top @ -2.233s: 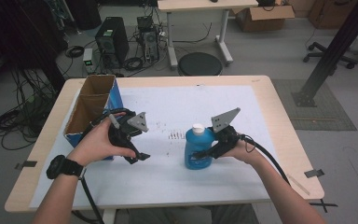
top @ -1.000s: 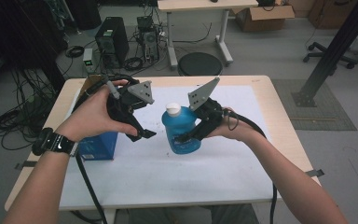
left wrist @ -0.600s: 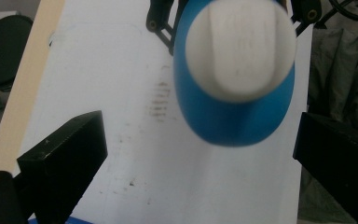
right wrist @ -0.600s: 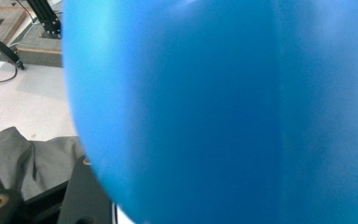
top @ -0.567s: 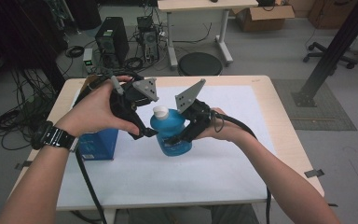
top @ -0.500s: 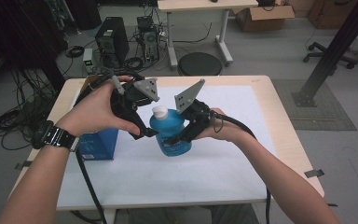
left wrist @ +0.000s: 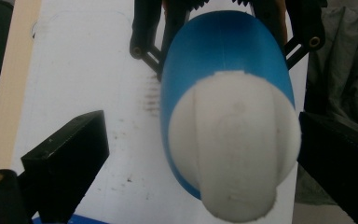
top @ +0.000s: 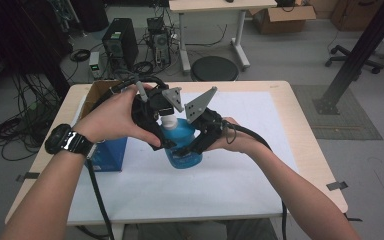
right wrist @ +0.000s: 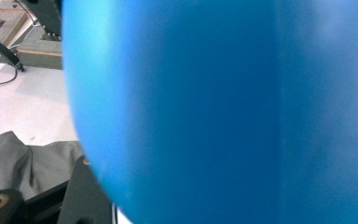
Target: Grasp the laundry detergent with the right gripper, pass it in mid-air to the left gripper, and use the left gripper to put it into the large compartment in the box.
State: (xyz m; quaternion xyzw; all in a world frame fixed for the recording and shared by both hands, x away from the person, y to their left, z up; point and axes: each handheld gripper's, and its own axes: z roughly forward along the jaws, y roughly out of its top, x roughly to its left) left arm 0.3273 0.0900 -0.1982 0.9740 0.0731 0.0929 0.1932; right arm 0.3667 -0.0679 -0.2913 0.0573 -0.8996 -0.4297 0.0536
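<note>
Standing at table's left, blue box (top: pixel 107 152), left gripper (left wrist: pixel 200 154) spread wide around white cap (left wrist: pixel 235 144), blue bottle (top: pixel 182 150) held above white sheet (top: pixel 240 170) mid-table, right gripper (top: pixel 190 147) clamping bottle's body.

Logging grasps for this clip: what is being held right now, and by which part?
The right gripper holds the blue bottle by its body, lifted off the table. The left gripper has its jaws open around the white cap, not clamped.

Blue bottle (top: pixel 182 150), white cap (left wrist: pixel 235 144)
</note>
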